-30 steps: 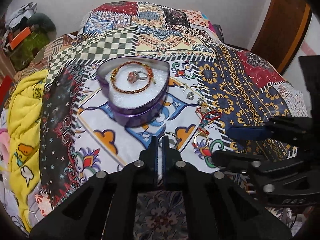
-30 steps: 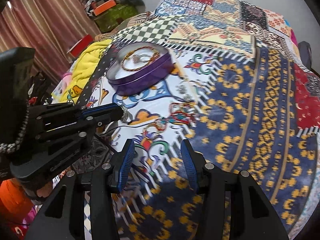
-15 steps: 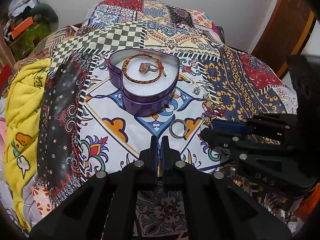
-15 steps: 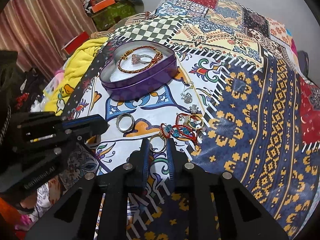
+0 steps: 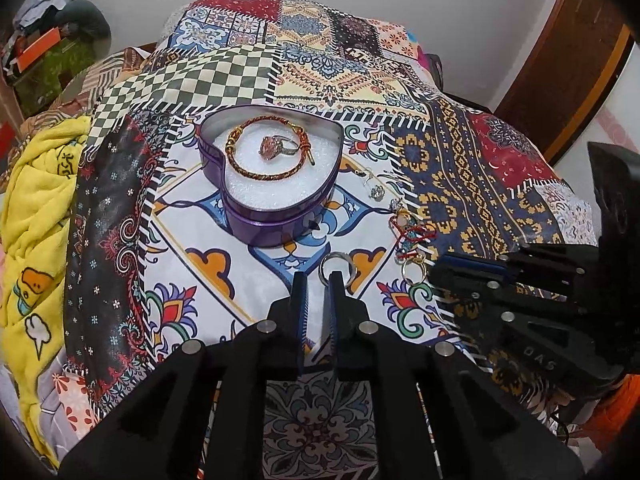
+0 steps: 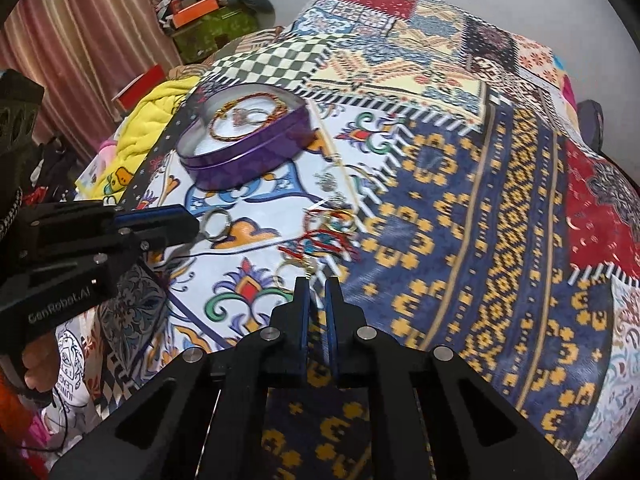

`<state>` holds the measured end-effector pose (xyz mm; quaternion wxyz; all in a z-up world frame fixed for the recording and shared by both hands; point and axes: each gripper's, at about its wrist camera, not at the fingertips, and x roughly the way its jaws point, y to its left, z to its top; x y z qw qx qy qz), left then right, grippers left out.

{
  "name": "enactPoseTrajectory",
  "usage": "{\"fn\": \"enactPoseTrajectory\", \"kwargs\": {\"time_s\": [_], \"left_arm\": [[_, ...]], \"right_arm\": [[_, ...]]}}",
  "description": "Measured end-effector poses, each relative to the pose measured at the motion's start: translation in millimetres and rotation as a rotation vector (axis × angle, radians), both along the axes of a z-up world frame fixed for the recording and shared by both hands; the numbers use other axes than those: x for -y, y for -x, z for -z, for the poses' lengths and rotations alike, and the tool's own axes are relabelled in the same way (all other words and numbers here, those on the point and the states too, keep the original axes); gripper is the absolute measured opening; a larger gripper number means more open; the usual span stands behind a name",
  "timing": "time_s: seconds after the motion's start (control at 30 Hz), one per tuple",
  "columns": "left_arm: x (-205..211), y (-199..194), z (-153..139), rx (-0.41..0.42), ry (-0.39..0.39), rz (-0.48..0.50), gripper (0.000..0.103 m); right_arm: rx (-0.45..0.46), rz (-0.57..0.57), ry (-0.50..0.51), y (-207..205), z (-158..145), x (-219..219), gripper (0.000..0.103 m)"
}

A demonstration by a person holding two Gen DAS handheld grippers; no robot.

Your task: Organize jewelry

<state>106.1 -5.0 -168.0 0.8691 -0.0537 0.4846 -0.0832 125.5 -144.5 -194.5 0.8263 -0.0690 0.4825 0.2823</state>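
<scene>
A purple heart-shaped tin [image 5: 276, 228] [image 6: 248, 160] sits on the patchwork bedspread; on its white pad lie a braided gold-red bracelet [image 5: 256, 174] and a pink-stone ring [image 5: 276, 148]. A silver ring [image 5: 338, 255] [image 6: 219, 212] lies just ahead of my left gripper [image 5: 318, 280] [image 6: 188, 224], whose fingers stand a narrow gap apart with nothing between them. A small gold ring [image 5: 405, 270] [image 6: 280, 270] rests at the tips of my right gripper [image 6: 317, 282] [image 5: 444, 268], also narrowly open. Red-thread jewellery [image 5: 412, 236] [image 6: 320, 240] and small silver pieces [image 5: 376, 192] [image 6: 328, 180] lie beyond.
A yellow blanket [image 5: 36, 200] is bunched at the bed's left edge. A wooden door [image 5: 580, 60] stands at the back right, a striped curtain [image 6: 80, 40] and stacked boxes [image 6: 200, 12] at the back left. A hand [image 6: 36, 364] holds the left gripper.
My right gripper has narrowed from wide open to a slim gap and moved up to the gold ring. My left gripper has parted slightly and come nearer the silver ring.
</scene>
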Motion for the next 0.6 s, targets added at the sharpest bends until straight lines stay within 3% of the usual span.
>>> {"fn": "enactPoseTrajectory", "kwargs": {"time_s": [0.13,0.23,0.3,0.33,0.4,0.53,0.6], "left_arm": [[1.2,-3.0,0.3,-0.003,-0.004,-0.004,0.016],[4.8,-3.1,-0.6,0.002,-0.012,0.007,0.031],[8.8,-1.7,-2.1,0.016,-0.035,0.015,0.046],[12.2,-0.4,-2.8,0.027,-0.055,0.023,0.047],[16.4,-0.3,-1.9,0.032,-0.078,0.036,0.048],[17.0,-6.6,6.3,0.031,-0.099,0.031,0.046],[17.6,-10.1,9.1,0.045,-0.132,0.024,0.038]], "right_arm": [[-0.009,0.038,0.001,-3.5,-2.1,10.1,0.007],[-0.048,0.031,-0.028,-5.7,-3.5,14.8,0.008],[-0.04,0.019,-0.018,-2.1,-4.9,14.8,0.019],[-0.038,0.009,-0.019,-0.5,-5.8,13.9,0.023],[-0.041,-0.009,-0.025,2.0,-6.0,10.6,0.035],[-0.037,-0.033,-0.007,4.0,-2.3,1.2,0.036],[-0.032,-0.039,-0.001,4.2,-1.2,-1.2,0.036]]}}
